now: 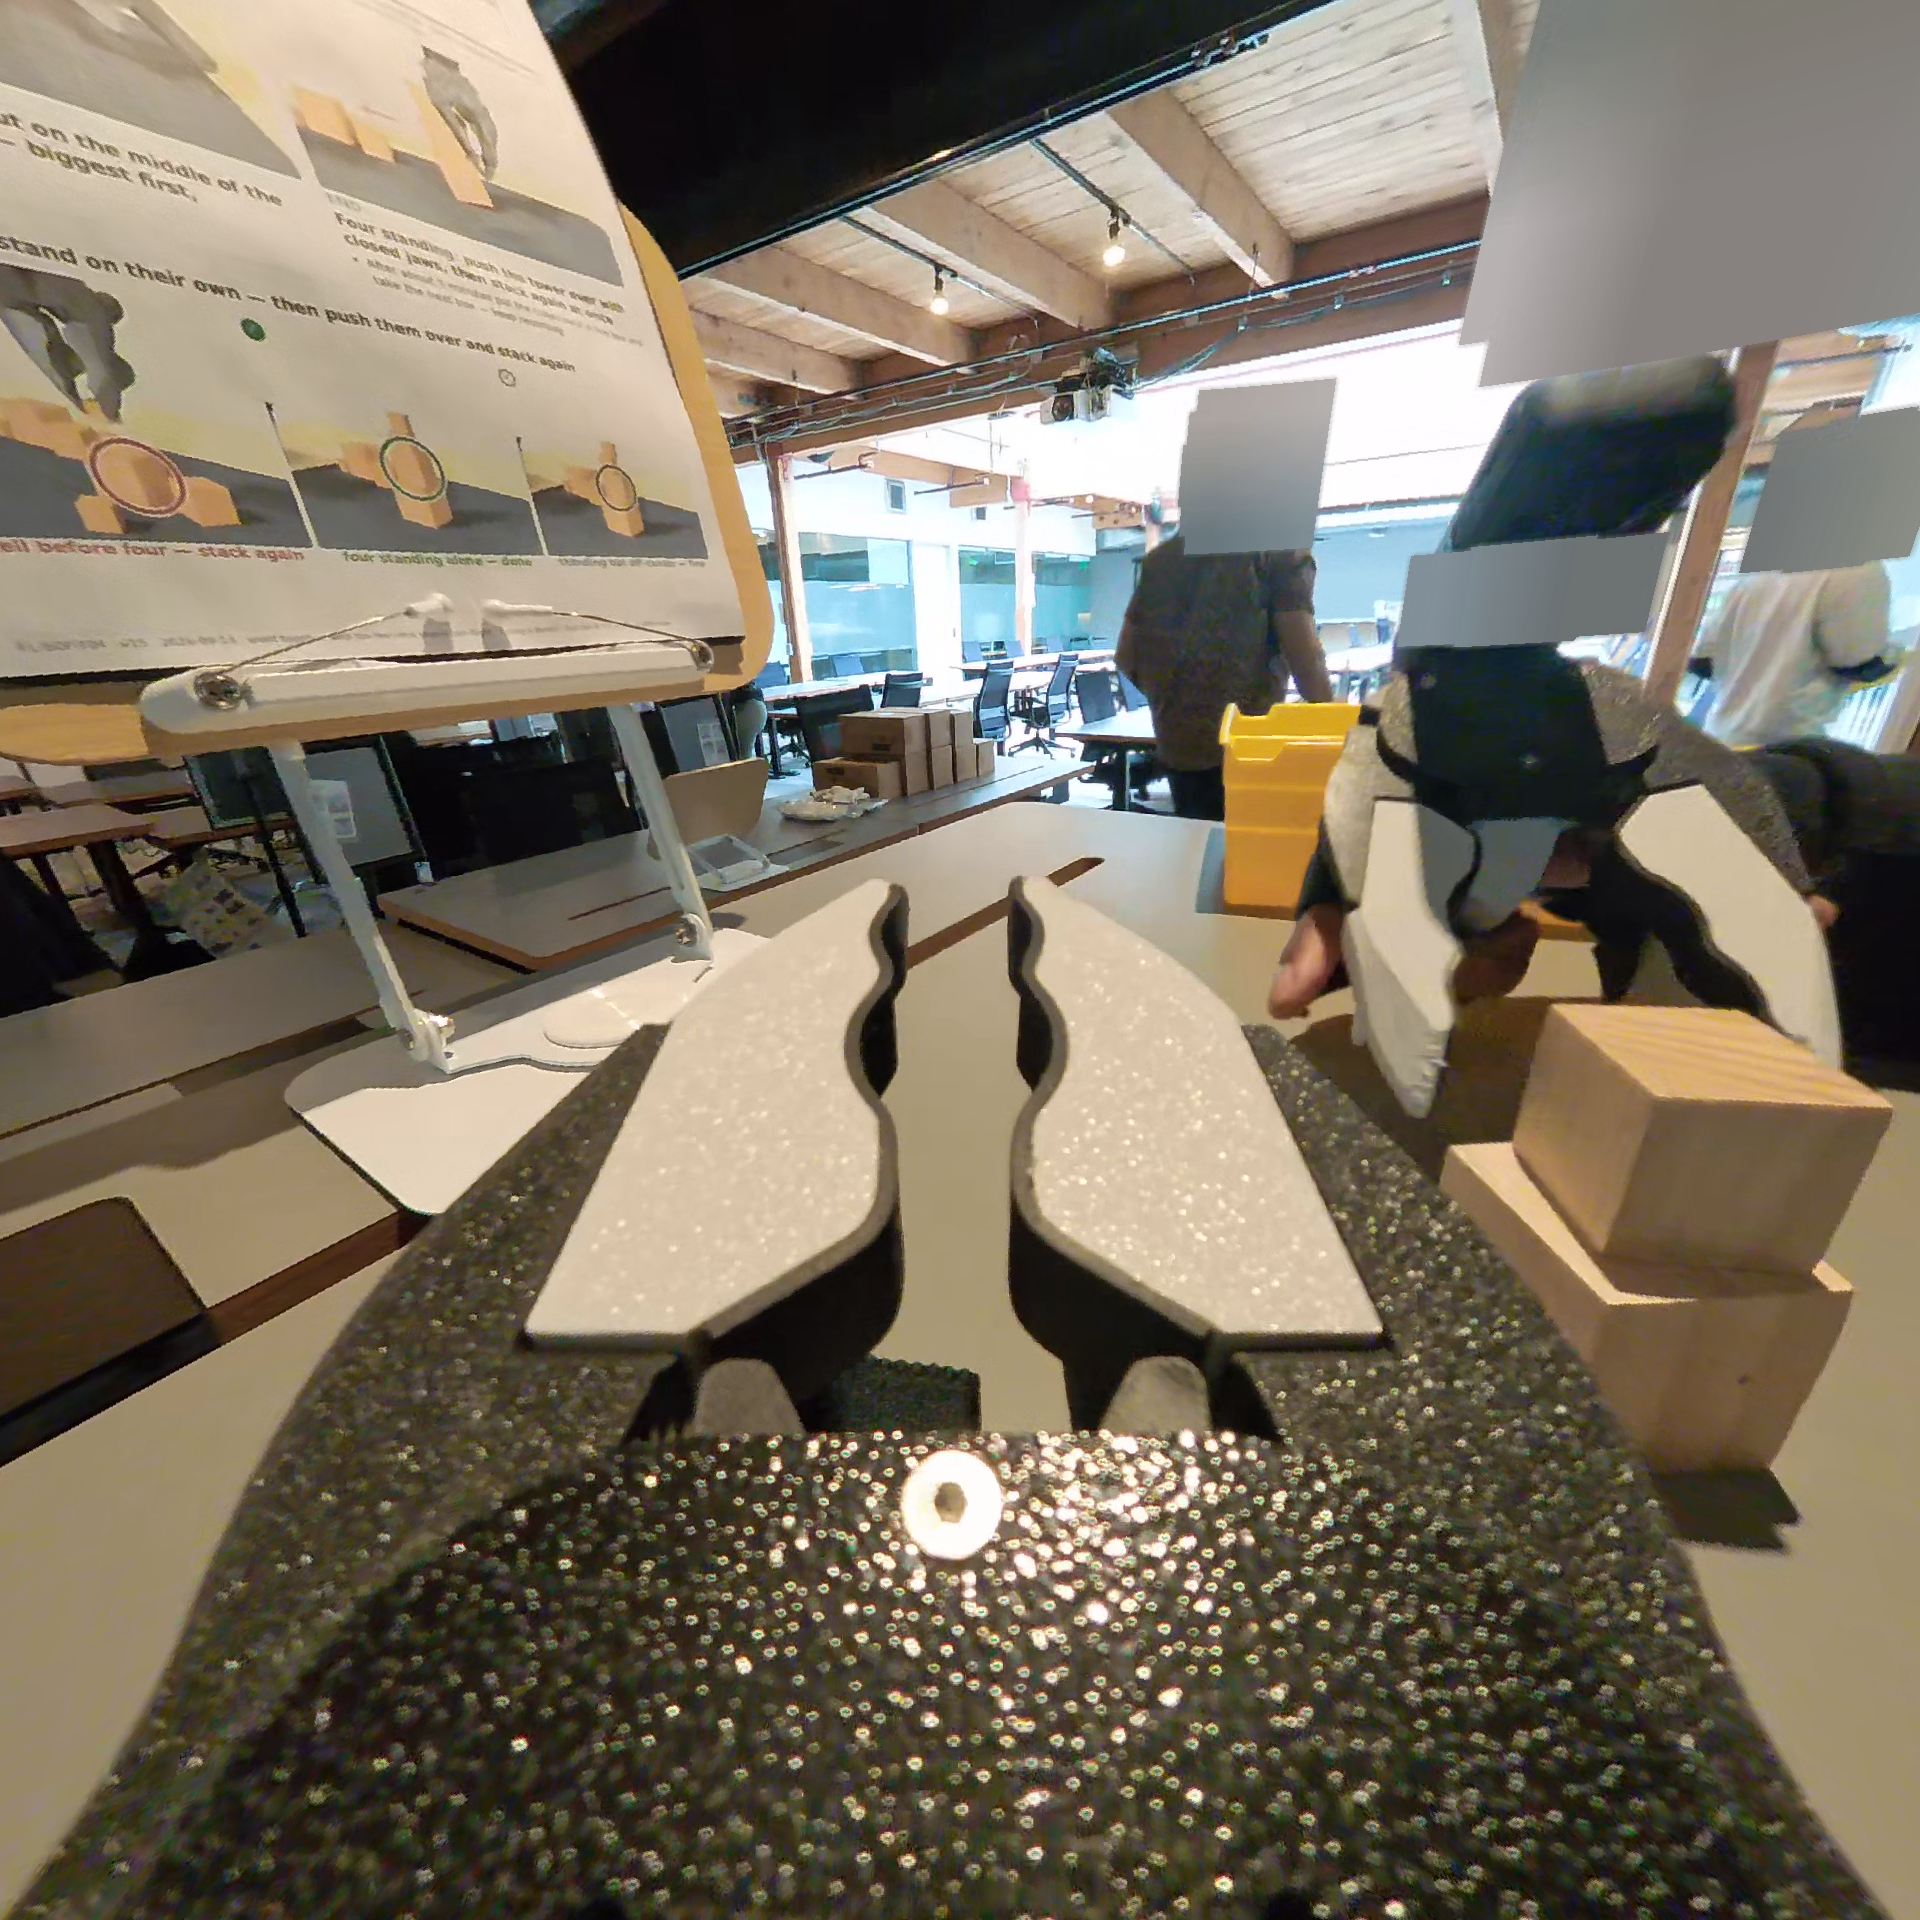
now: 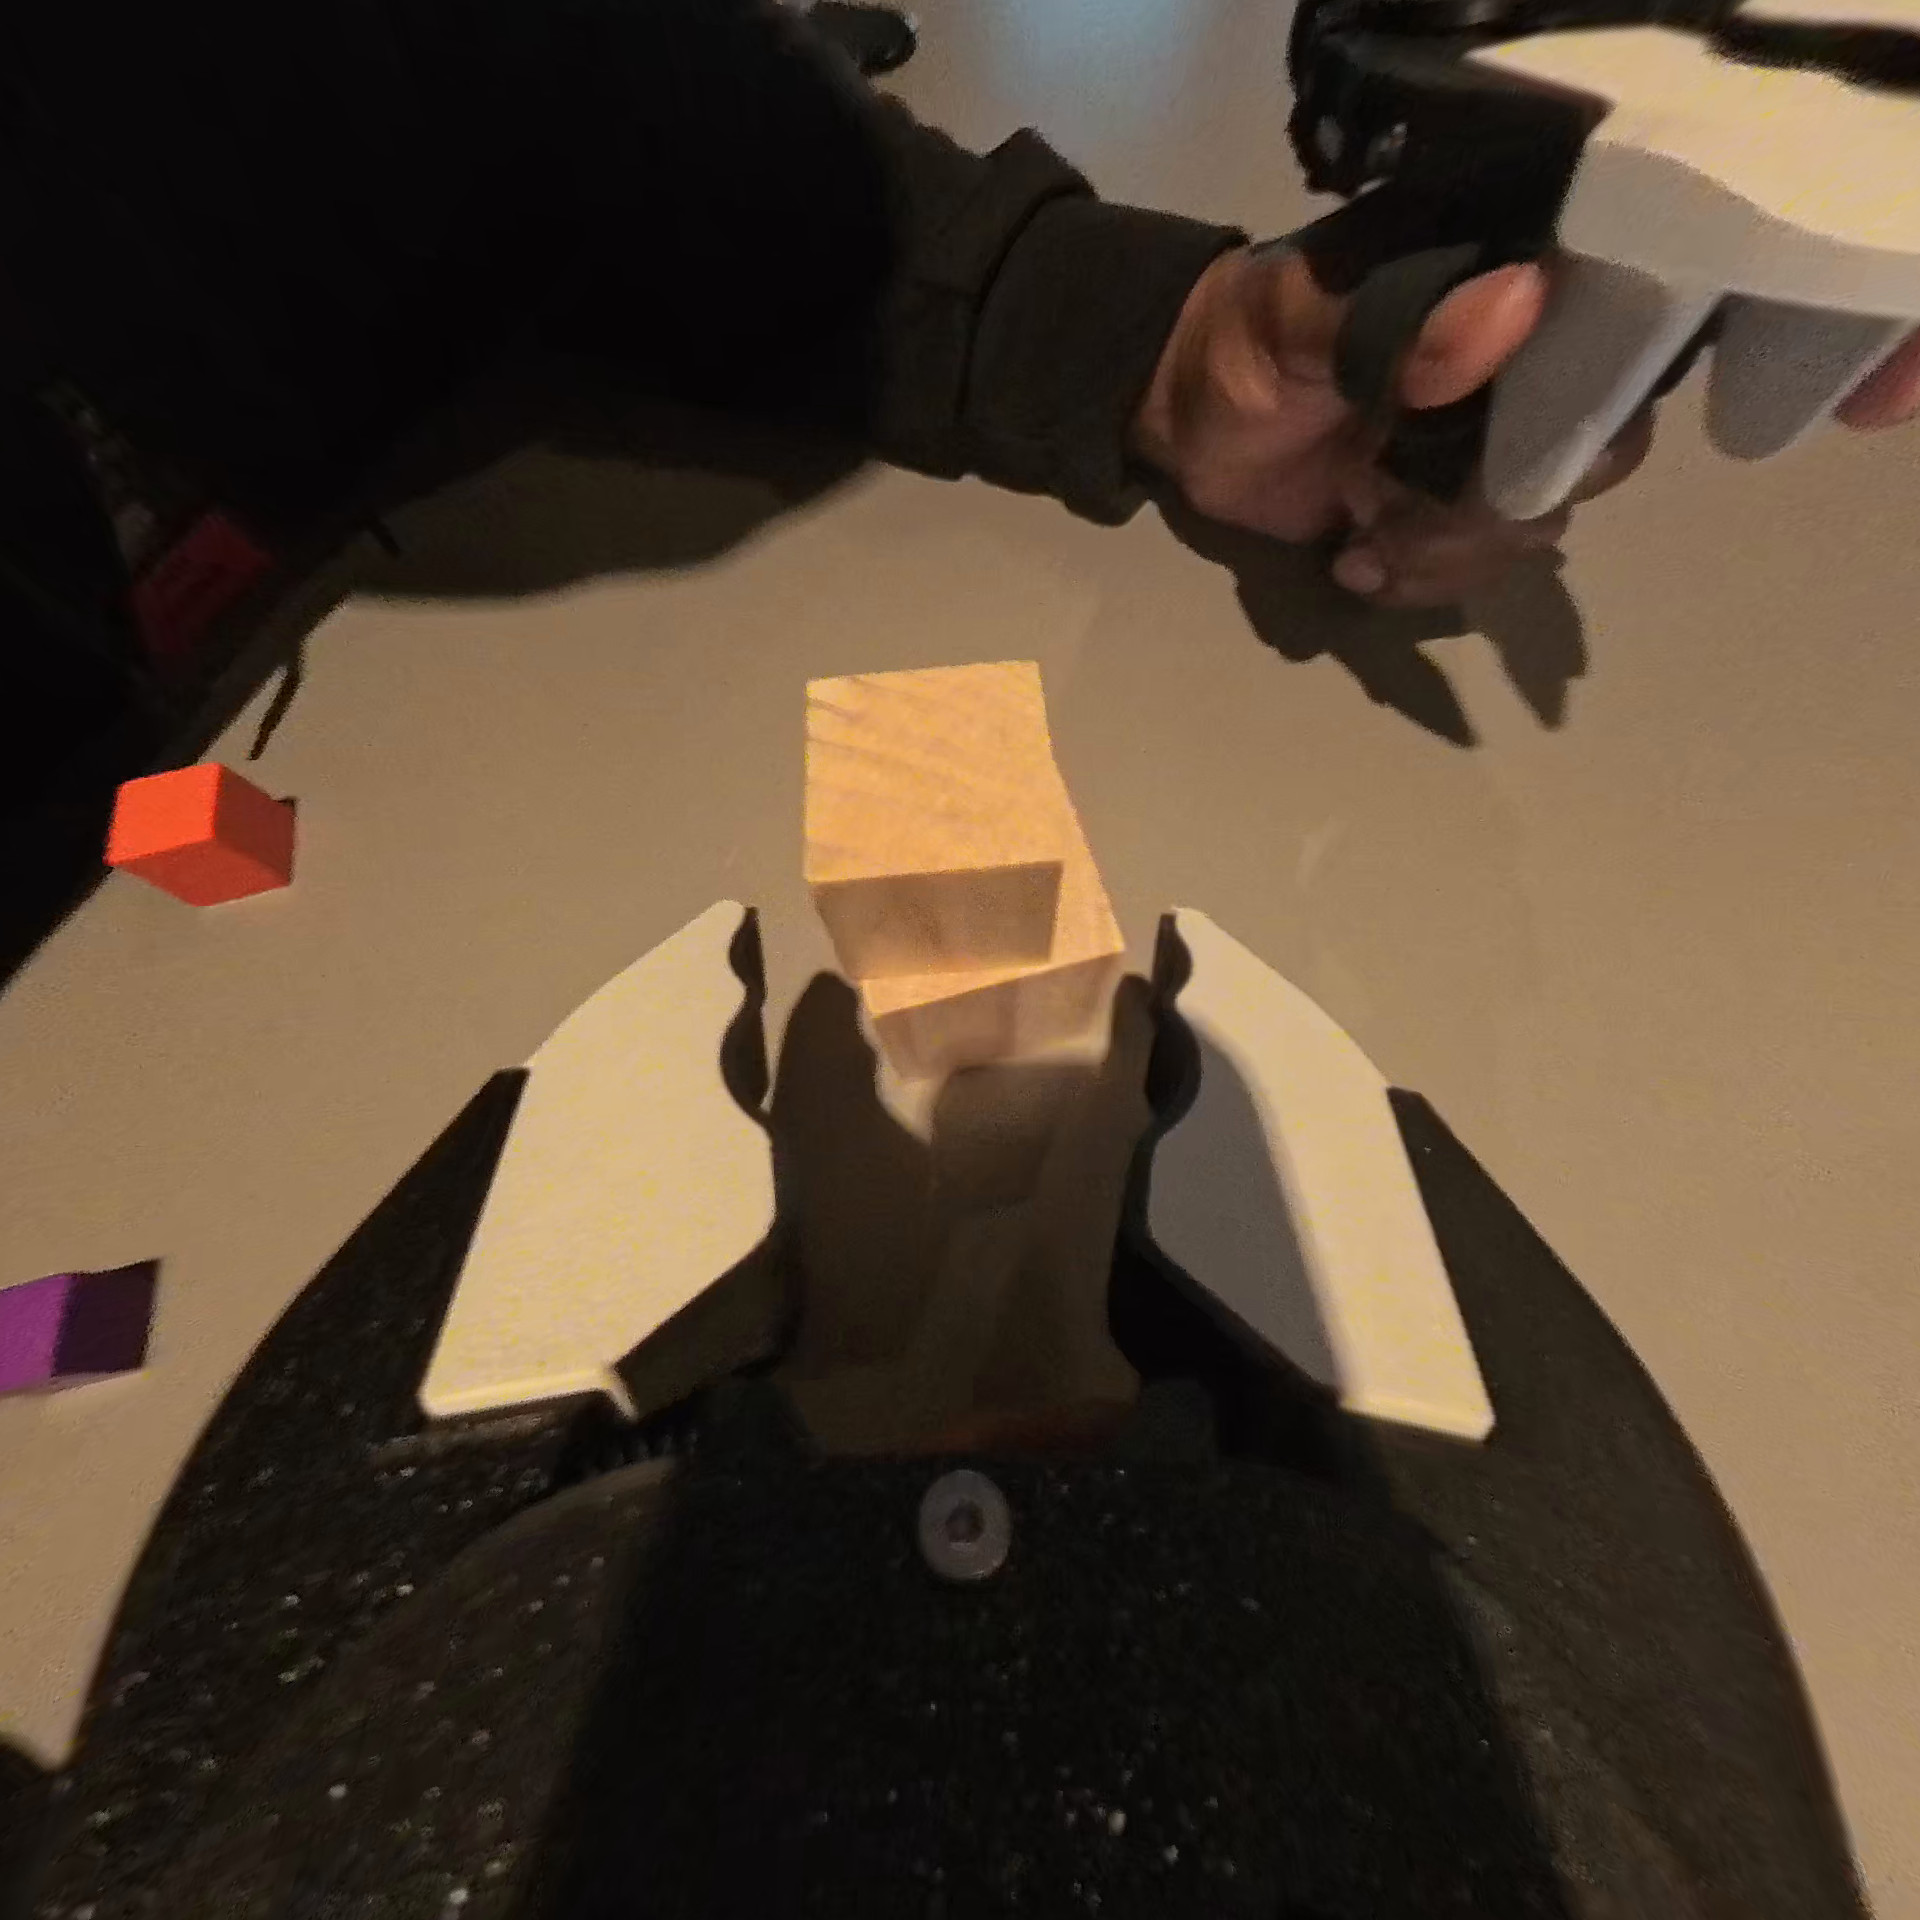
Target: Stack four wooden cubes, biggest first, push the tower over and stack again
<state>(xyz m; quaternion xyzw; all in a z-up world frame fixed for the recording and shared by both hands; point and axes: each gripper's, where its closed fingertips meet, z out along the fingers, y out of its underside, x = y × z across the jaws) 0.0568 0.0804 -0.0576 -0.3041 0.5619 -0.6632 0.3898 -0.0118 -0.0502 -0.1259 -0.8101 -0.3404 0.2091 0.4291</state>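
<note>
Black-and-white right gripper [image 2: 956, 935], jaws spread and empty above a smaller wooden cube [image 2: 930, 800] set crookedly on a bigger cube [image 2: 997, 997] on the table [image 2: 1455, 935], likely after releasing it, while the left gripper [image 1: 951, 935], narrowly parted and empty, waits beside them.

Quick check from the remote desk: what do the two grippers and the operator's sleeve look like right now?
Both the left gripper and the right gripper have a black, glittery, grainy body, two white-faced fingers with wavy black inner edges, and one screw set centrally in the base. The person's sleeve is dark with a cuff.
</note>
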